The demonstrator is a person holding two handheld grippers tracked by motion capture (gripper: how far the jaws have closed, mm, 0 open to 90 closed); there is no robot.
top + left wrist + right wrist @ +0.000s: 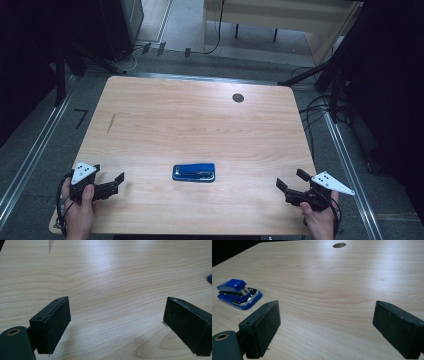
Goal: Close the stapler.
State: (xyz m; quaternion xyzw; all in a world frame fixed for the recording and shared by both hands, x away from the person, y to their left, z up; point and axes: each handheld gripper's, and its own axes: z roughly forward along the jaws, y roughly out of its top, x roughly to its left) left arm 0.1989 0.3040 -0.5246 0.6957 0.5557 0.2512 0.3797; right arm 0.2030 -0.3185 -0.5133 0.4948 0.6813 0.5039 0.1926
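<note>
The blue stapler (194, 172) lies flat on the wooden worktop (200, 120), near its front edge, between the two grippers and well apart from both sets of fingers. It is glossy blue with a metal strip and black inner parts. The left gripper (109, 181) and right gripper (291, 182) sit low at the front corners, each angled inward, fingers spread wide and holding nothing.

Setting looked like lab or recording studio: bare wooden table (150, 115) stood between aluminium floor rails (30, 155), dark curtains (25, 50) hung at sides, loose cables (315, 107) trailed over grey floor, pale wooden desk (280, 15) stood behind.
</note>
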